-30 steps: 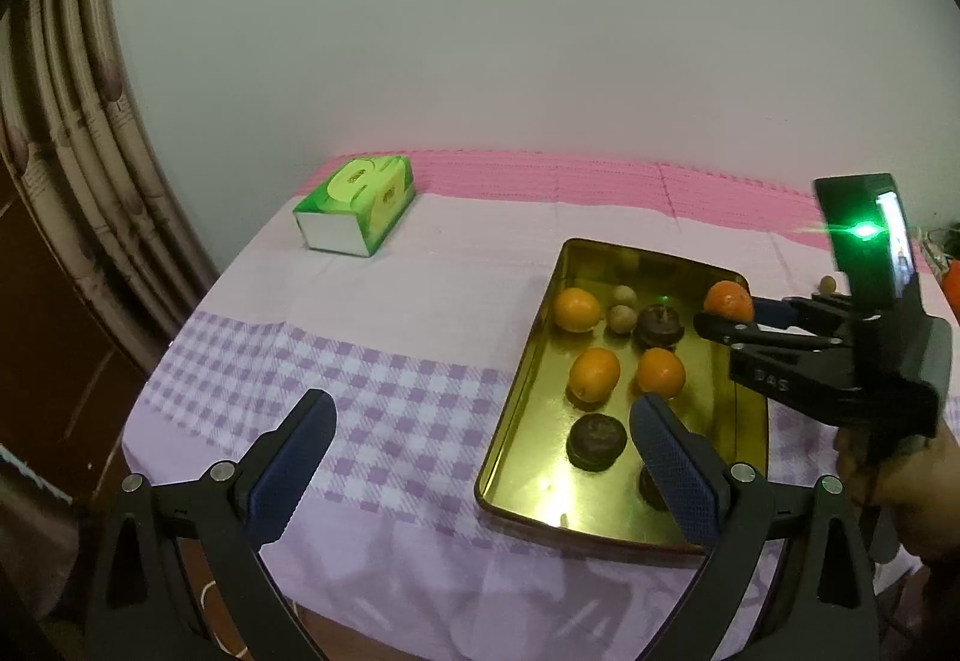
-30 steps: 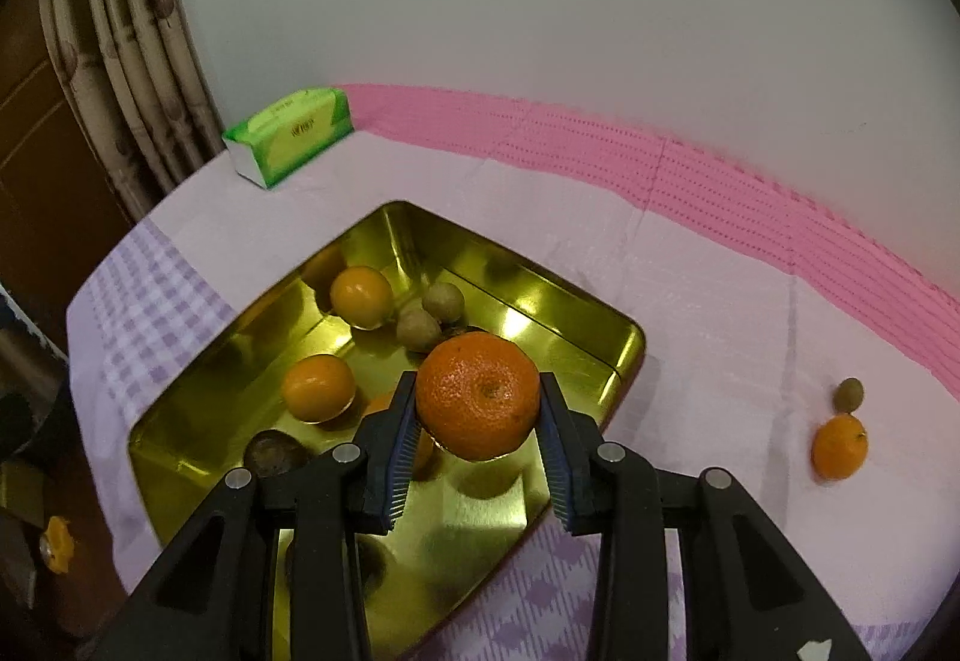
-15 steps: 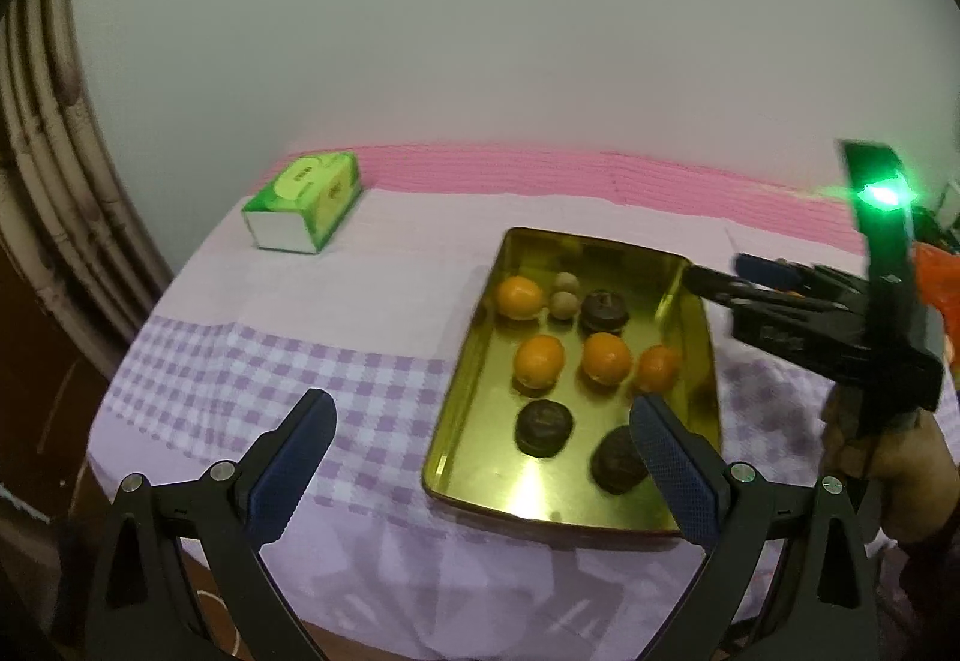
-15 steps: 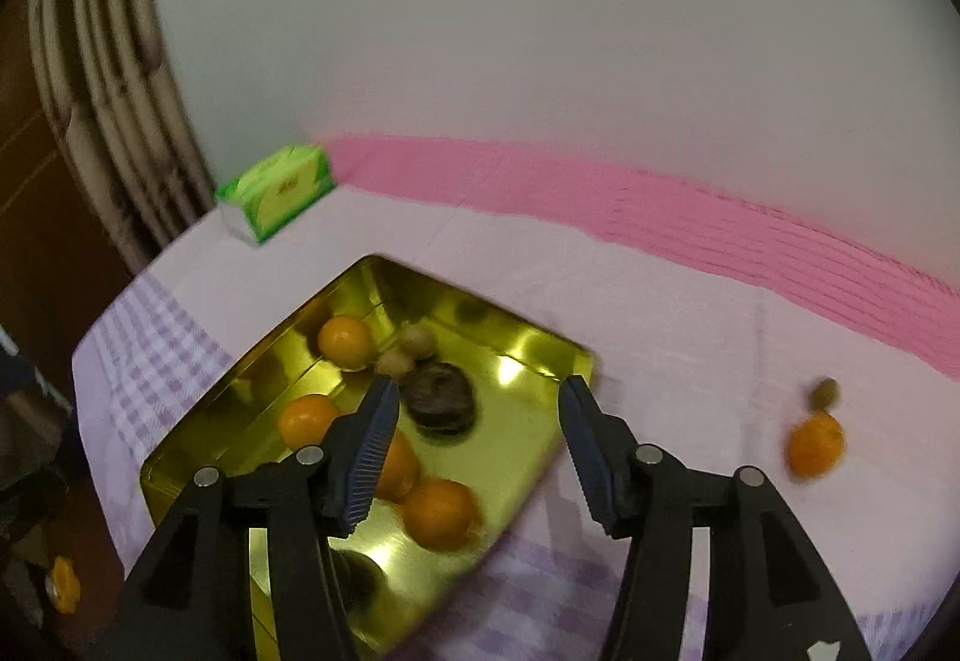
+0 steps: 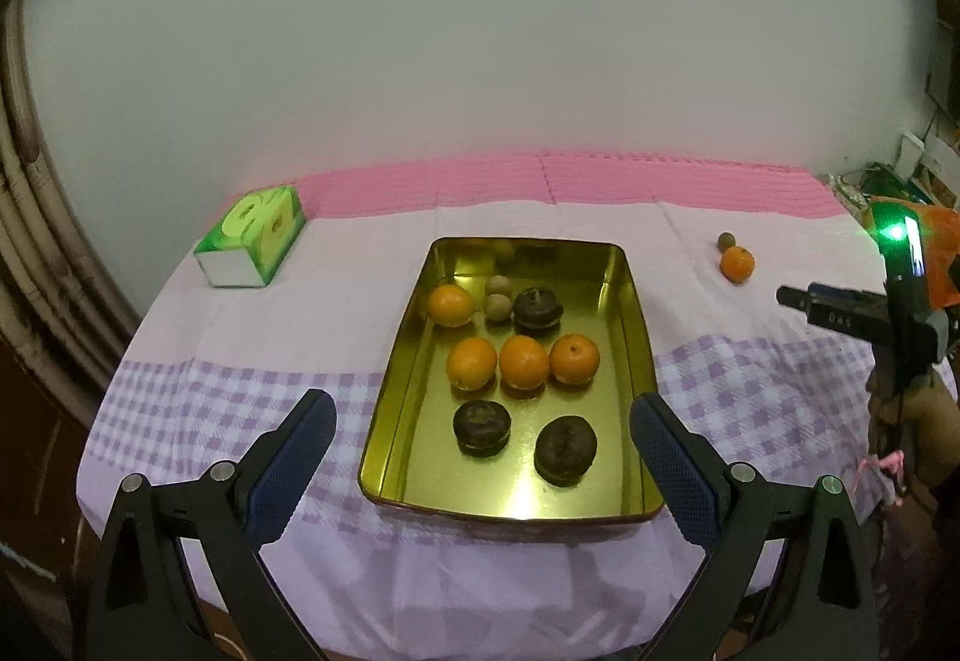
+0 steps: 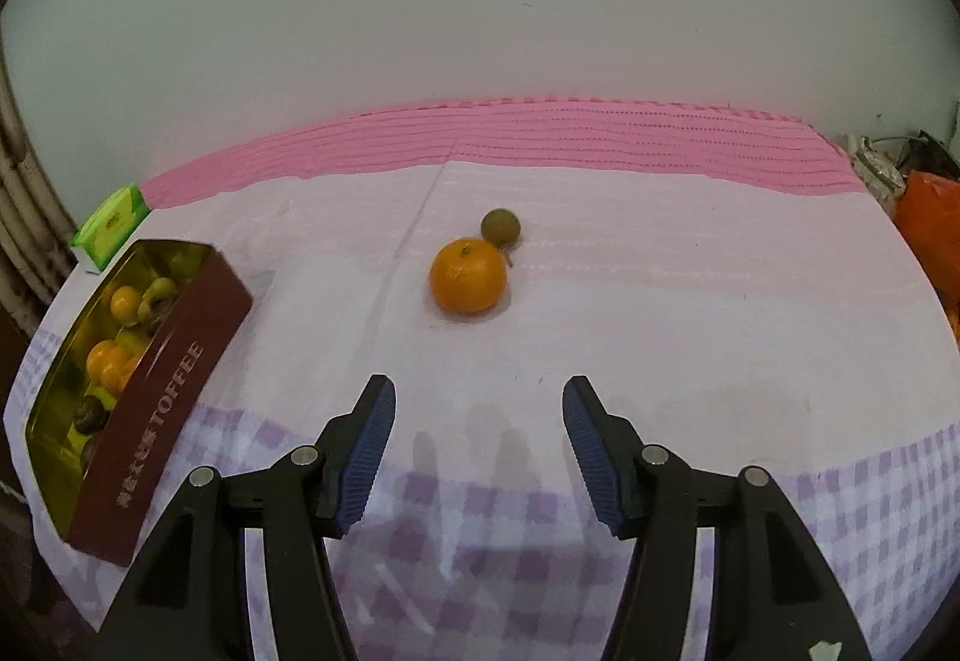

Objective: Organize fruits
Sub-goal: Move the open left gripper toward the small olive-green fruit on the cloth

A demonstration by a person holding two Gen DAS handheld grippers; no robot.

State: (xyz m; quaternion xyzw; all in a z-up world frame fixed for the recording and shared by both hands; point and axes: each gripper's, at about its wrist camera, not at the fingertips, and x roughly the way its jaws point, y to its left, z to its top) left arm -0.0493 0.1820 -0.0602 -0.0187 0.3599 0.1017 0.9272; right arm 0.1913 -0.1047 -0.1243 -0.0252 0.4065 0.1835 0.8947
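Note:
A gold tray (image 5: 636, 313) holds several oranges, three dark brown fruits and a few small tan ones. My left gripper (image 5: 480, 406) hangs open in front of the tray's near edge with nothing between its fingers. To the right of the tray, a loose orange (image 6: 468, 276) lies on the tablecloth, touching a small green-brown fruit (image 6: 500, 225) behind it. My right gripper (image 6: 478, 397) stands open and empty, a short way in front of that orange. In the left wrist view the right gripper (image 5: 798, 296) shows at the right edge, near the same orange (image 5: 737, 263).
A green tissue box (image 5: 255, 241) sits at the table's far left corner. An orange plastic bag (image 6: 933, 229) and clutter lie past the right edge. The tray's brown outer wall (image 6: 162, 373) stands left of my right gripper. A pale wall backs the table.
My right gripper held an orange over the tray, let it go there, opened, and swung right toward the loose orange. The left gripper shifted slightly and stayed open.

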